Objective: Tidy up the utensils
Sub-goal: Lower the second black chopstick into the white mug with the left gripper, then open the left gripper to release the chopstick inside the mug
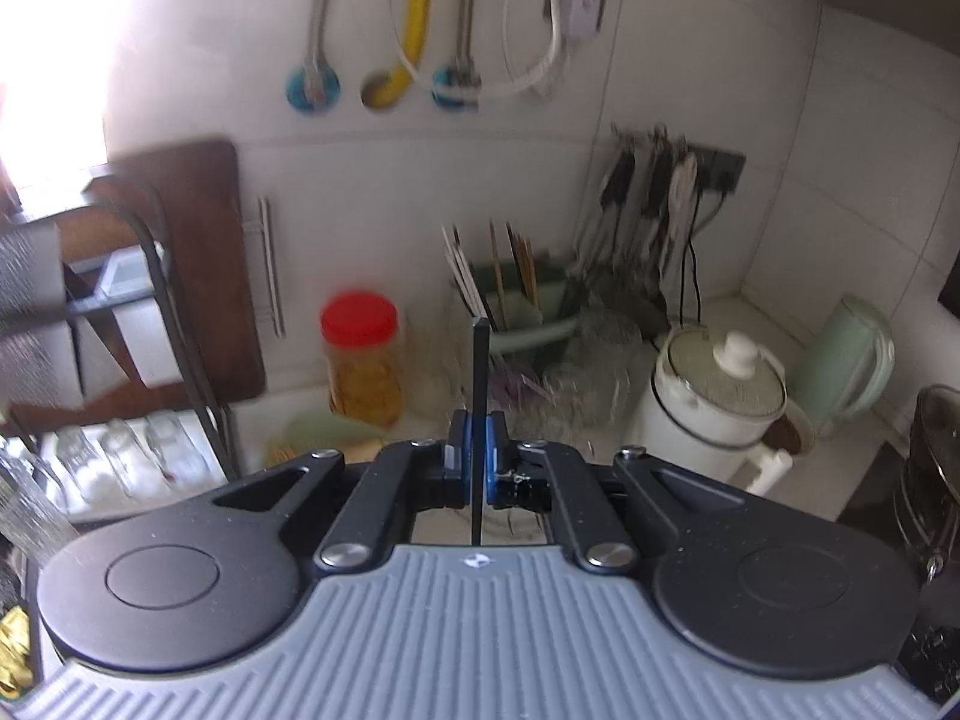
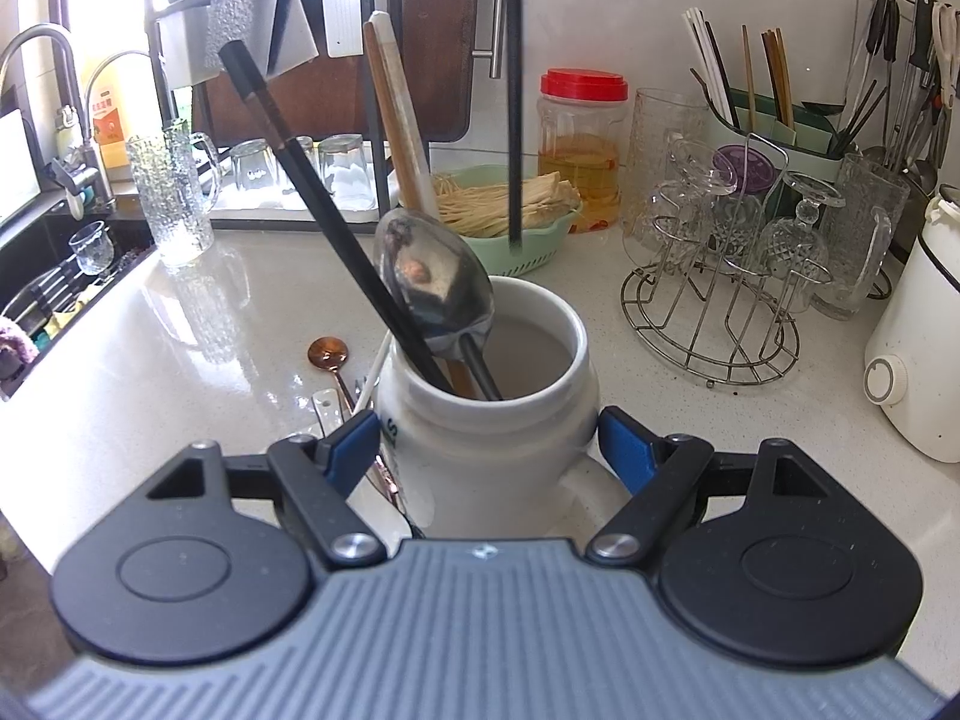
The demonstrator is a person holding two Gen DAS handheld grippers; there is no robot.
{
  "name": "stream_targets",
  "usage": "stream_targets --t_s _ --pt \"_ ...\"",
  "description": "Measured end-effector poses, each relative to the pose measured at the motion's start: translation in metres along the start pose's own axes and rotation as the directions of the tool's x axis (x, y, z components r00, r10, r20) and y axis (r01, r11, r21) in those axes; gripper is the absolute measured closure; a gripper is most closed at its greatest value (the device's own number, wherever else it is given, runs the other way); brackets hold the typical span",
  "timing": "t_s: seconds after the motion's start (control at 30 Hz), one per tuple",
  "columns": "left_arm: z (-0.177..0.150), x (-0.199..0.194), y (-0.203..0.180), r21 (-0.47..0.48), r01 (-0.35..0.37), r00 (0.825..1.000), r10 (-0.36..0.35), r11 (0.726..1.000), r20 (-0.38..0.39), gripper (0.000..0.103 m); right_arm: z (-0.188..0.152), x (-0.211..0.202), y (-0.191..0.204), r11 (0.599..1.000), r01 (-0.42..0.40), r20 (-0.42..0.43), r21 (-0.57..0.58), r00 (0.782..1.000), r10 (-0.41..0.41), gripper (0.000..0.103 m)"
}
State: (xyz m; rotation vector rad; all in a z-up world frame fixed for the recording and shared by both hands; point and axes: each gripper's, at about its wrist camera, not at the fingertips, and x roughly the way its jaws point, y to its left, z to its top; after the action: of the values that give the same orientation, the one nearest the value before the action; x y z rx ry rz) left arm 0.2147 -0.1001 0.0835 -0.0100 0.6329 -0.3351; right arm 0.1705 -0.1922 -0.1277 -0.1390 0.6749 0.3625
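At the centre of the right wrist view, a white ceramic jar (image 2: 486, 420) stands on the pale speckled counter (image 2: 180, 372), and the right tool (image 2: 489, 447) grips it, one blue pad pressed to each side of its body. Inside the jar lean a large metal spoon (image 2: 435, 285) with its bowl upward, a black chopstick (image 2: 318, 204) slanting toward the upper left, and a wooden and a white chopstick (image 2: 399, 120) side by side. To the left of the jar, on the counter, lie a small copper spoon (image 2: 328, 354) and other small utensils, partly hidden by the tool. A second black chopstick (image 2: 514, 96) hangs upright from the top edge of the frame, its lower tip above and just behind the jar's mouth. In the left wrist view, which is blurred, the left tool (image 1: 478, 459) is clenched on this same black chopstick (image 1: 479, 414), which stands straight up between the blue pads. Beyond it, in the middle of the frame, are a red-lidded jar (image 1: 360, 354) and a green utensil drainer (image 1: 522, 306) holding more chopsticks, and at the right a white lidded pot (image 1: 714, 402).
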Motion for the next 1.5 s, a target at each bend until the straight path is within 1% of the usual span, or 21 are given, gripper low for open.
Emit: stream_targets --t_s 0.3,0.37,0.43,0.53,0.67,0.93,1.13,1.27,1.4,1.5 --pt "-0.029 0.031 -0.002 0.002 0.007 0.997 -0.007 1.000 -0.080 0.098 -0.001 -0.001 0.001 1.000 -0.004 0.006 0.000 1.000 0.004 0.021" --pt "-0.032 0.035 -0.001 -0.007 0.012 0.993 -0.013 1.000 -0.114 0.098 0.000 -0.001 0.001 1.000 -0.004 0.004 0.000 1.000 0.004 0.021" --pt "-0.034 0.040 -0.001 -0.008 0.014 0.988 -0.015 1.000 -0.156 0.098 0.000 -0.001 0.001 1.000 -0.003 0.004 -0.001 1.000 0.003 0.021" --pt "-0.035 0.045 -0.002 0.013 0.003 0.980 0.000 1.000 -0.200 0.098 0.000 -0.001 0.001 1.000 -0.004 0.006 0.001 1.000 0.004 0.021" --pt "-0.036 0.049 -0.002 0.012 0.019 0.966 -0.015 1.000 -0.257 0.098 0.000 -0.001 0.001 1.000 -0.003 0.007 0.003 1.000 0.003 0.021" --pt "-0.042 0.060 -0.002 0.002 0.020 0.939 -0.018 1.000 -0.344 0.098 -0.001 -0.001 0.000 1.000 -0.001 0.010 0.007 1.000 0.001 0.021" --pt "-0.049 0.067 0.000 -0.013 0.022 0.922 -0.025 1.000 -0.385 0.098 -0.001 -0.001 0.000 1.000 -0.002 0.010 0.007 1.000 0.001 0.021" --pt "-0.053 0.071 0.001 -0.028 0.026 0.915 -0.035 0.999 -0.402 0.098 -0.001 -0.001 0.000 1.000 -0.002 0.010 0.007 1.000 0.002 0.021" --pt "-0.055 0.071 0.001 -0.043 0.037 0.914 -0.051 0.998 -0.402 0.098 -0.001 -0.001 0.000 1.000 -0.002 0.010 0.006 1.000 0.002 0.021" --pt "-0.053 0.068 0.003 -0.055 0.043 0.919 -0.061 0.998 -0.389 0.097 -0.001 -0.001 0.000 1.000 -0.002 0.010 0.006 1.000 0.002 0.021"
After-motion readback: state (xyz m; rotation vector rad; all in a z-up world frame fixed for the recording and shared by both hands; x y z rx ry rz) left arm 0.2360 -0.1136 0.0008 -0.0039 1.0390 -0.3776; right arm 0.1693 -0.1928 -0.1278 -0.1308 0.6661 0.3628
